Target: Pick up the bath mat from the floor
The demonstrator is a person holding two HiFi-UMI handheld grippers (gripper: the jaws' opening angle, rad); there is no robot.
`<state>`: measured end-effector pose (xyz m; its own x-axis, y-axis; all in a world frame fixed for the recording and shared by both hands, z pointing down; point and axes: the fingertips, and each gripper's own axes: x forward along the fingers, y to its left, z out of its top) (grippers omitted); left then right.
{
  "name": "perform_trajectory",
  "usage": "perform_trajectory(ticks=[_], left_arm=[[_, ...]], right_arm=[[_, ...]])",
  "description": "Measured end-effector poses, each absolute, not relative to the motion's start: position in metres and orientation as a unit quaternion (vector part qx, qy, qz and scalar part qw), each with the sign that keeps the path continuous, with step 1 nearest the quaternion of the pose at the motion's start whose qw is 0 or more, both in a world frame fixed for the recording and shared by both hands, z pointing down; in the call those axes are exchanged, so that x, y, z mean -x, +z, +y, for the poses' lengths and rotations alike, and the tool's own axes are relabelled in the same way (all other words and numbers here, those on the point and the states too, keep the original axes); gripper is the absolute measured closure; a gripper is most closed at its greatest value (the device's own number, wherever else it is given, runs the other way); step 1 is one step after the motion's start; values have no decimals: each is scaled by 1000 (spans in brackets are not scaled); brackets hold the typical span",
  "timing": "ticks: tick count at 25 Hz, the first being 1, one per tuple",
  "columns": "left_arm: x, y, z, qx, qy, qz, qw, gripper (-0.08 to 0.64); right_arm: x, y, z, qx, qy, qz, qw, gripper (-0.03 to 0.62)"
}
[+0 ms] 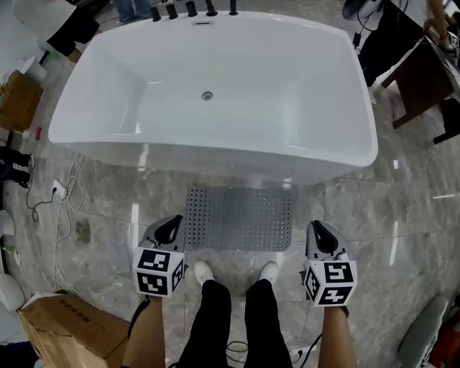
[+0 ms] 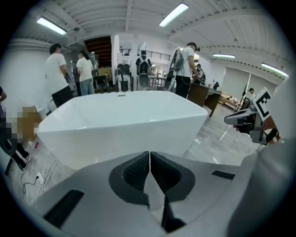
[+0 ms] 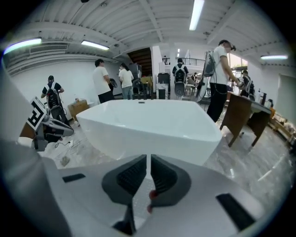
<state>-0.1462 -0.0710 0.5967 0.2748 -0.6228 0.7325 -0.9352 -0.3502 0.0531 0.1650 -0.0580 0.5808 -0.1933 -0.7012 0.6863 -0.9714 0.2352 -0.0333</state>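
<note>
- Bath mat [image 1: 239,217]: grey, dotted all over with rows of small holes.
- Bathtub [image 1: 208,50], far side of the mat: plain glossy white; taps [image 1: 190,9] on far rim black.
- Floor [image 1: 402,215]: grey marble, pale veins.
- Left hand-held gripper [image 1: 171,224] and right hand-held gripper [image 1: 319,230]: pale grey, black ribbed pads, black-and-white square markers.
- Cardboard box [image 1: 65,327], near left: brown.

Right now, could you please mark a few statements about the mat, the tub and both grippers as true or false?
1. The bath mat lies on the floor in front of the bathtub. True.
2. The left gripper grips a corner of the mat. False: its fingers are shut on nothing.
3. The right gripper has its fingers closed and empty. True.
4. The bathtub holds water. False: it is empty, its drain in plain sight.
5. The cardboard box stands right of the mat. False: it is at the left.
</note>
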Motion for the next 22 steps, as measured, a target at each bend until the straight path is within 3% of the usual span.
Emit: perform_trajectory(ticks=[10,13,22], left_arm=[[162,781,-43,-735,359,-490,301,547],[164,841,-35,-733,370,-475,318,442],[197,1008,-35,-713,423,-456,325,388]], right_arm=[[-170,770,-27,-526,319,-719,323,506],[-173,832,-21,-515,333,-714,337,482],[-178,990,-28,-515,359,-699,344,406]])
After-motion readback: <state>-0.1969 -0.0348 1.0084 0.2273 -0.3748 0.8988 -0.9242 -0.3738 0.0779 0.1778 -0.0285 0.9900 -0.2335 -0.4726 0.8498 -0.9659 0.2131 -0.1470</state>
